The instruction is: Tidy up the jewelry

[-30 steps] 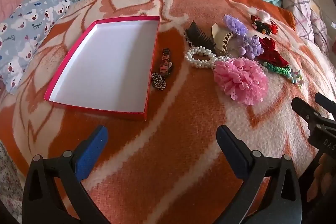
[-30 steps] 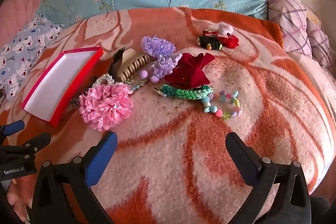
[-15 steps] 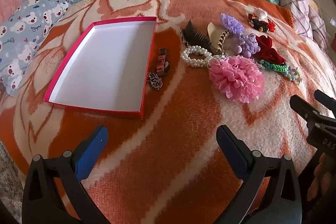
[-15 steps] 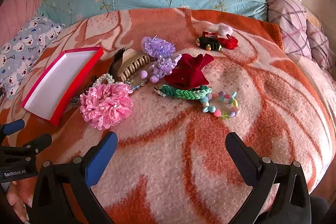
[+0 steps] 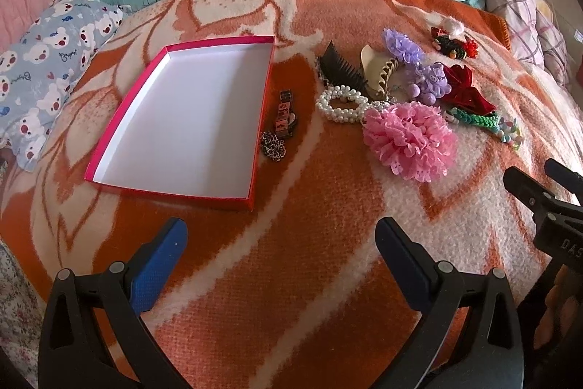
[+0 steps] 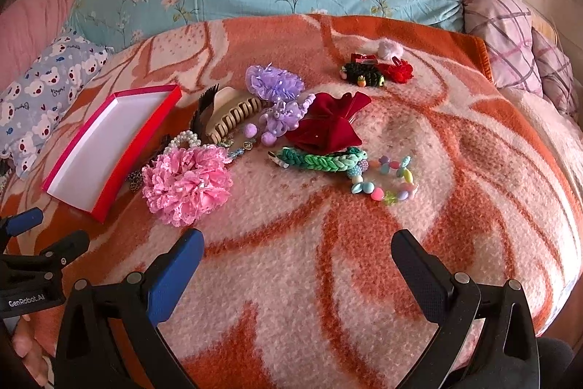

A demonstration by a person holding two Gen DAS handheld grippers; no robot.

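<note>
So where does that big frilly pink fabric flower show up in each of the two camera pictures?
Left wrist view: the frilly pink fabric flower lies right of centre, on the orange and cream blanket.
Right wrist view: the same flower lies left of centre.
Shared landmark: the shallow red box with a white inside sits to the flower's left in both views, with the white pearl bracelet between them.

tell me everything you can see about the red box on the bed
The shallow rectangular red cardboard box has low pink-red walls and a plain white inside. It lies open and flat on the orange and cream patterned blanket, with nothing in it. A small dark metal chain and a brown tile bracelet lie on the blanket just off its right wall; whether they touch it is unclear. No hand-held gripper touches it.
</note>
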